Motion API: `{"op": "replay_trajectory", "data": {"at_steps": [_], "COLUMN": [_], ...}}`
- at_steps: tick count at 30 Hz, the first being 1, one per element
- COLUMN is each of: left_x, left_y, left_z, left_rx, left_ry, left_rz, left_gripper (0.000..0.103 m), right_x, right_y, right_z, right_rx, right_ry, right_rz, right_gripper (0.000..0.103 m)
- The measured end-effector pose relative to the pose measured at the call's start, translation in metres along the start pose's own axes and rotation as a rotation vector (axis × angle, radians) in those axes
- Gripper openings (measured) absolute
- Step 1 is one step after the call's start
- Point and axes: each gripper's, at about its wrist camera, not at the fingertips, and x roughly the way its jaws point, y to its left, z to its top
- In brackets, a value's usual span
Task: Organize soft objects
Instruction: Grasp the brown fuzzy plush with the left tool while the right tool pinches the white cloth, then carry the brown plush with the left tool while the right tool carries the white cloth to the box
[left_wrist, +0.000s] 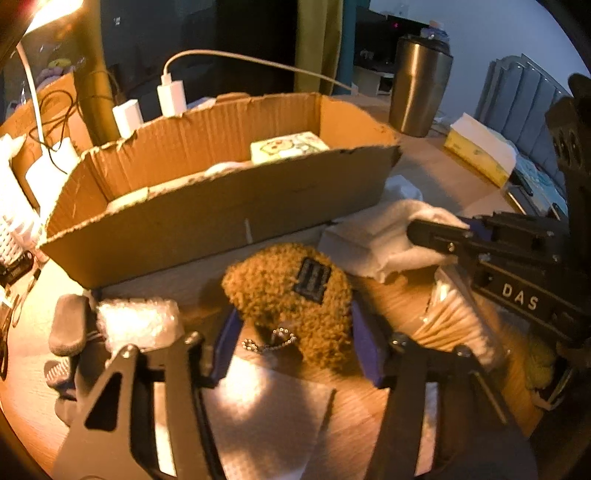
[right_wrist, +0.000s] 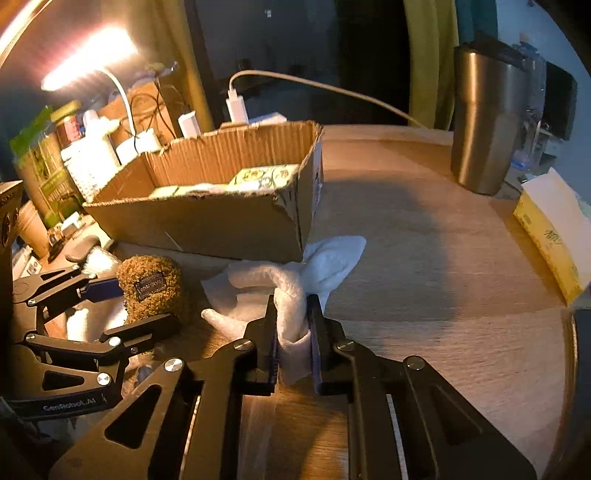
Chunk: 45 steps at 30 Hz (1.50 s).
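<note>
Right gripper (right_wrist: 291, 325) is clamped on a bunched fold of the white cloth (right_wrist: 295, 273); the fabric is pinched between both pads, and the rest of the cloth lies spread on the wooden surface (right_wrist: 424, 258), touching the near right corner of the cardboard box (right_wrist: 207, 225). Left gripper (left_wrist: 295, 343) has its jaws set on either side of the brown fuzzy plush (left_wrist: 288, 295), blue pads just beside its flanks; from the frames I cannot tell whether the pads actually press on it. The plush sits on the surface just in front of the box, left of the cloth, dark label patch facing up, and a bead chain (left_wrist: 267, 343) hangs at its near edge. A white paper sheet (left_wrist: 258, 413) lies under the left gripper. The box is open-topped and holds a printed tissue pack (left_wrist: 288, 146). A steel tumbler (right_wrist: 487, 122) and a yellow tissue box (right_wrist: 550, 236) stand well apart to the right.
</note>
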Motion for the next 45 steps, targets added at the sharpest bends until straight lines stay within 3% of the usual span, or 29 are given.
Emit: {"op": "replay_trajectory", "data": {"at_steps": [14,24,45], "left_x": [-0.035,-0.065,-0.111], "left_y": [-0.012,-0.006,0.053], "left_z": [0.004,0.011,0.030], "left_rx": [0.024,0.028,-0.020], "left_ry": [-0.096,-0.166,-0.312], "left_rz": [-0.027,-0.037,-0.081], "left_gripper": [0.051,0.051,0.051], "right_x": [-0.051,-0.070,-0.093], "right_y": [-0.014,-0.003,0.048], "right_z": [-0.002,-0.001,0.040], "right_rx": [0.040,0.037,-0.024], "right_ry": [-0.121,-0.164,-0.249], "right_rz": [-0.030,-0.052,-0.124], "right_gripper": [0.014,0.014,0.014]}}
